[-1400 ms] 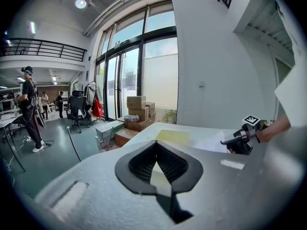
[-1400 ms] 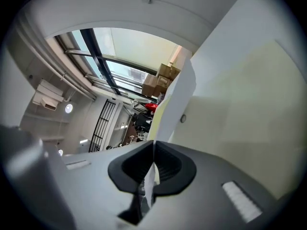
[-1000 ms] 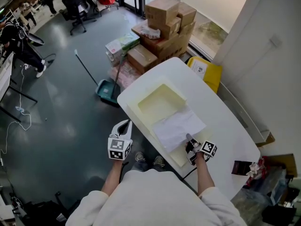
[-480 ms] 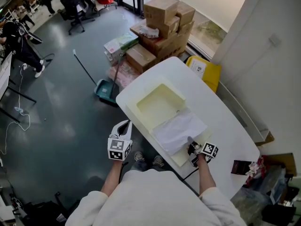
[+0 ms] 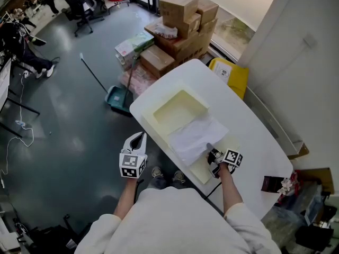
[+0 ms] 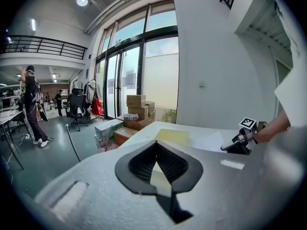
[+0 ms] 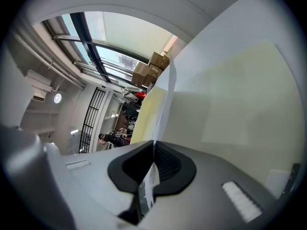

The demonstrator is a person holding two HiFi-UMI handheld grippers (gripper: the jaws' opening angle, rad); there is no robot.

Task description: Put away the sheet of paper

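A white sheet of paper (image 5: 195, 135) lies partly over an open pale yellow box (image 5: 159, 107) and the flat yellow lid (image 5: 204, 171) beside it on the white table (image 5: 249, 136). My right gripper (image 5: 208, 147) is shut on the sheet's near edge. In the right gripper view the sheet (image 7: 163, 104) runs edge-on out of the closed jaws (image 7: 153, 145), above the yellow lid (image 7: 230, 95). My left gripper (image 5: 139, 136) hangs off the table's left side over the floor, shut and holding nothing (image 6: 154, 143). From there the sheet (image 6: 208, 141) and right gripper (image 6: 225, 147) show.
Stacked cardboard boxes (image 5: 183, 15) and a yellow bin (image 5: 230, 73) stand beyond the table's far end. A green dustpan with a broom (image 5: 116, 98) lies on the floor at left. A dark small object (image 5: 271, 184) sits at the table's near right. A white wall runs along the right.
My right gripper has drawn the sheet's edge a little farther toward the box. The left gripper has stayed where it was.
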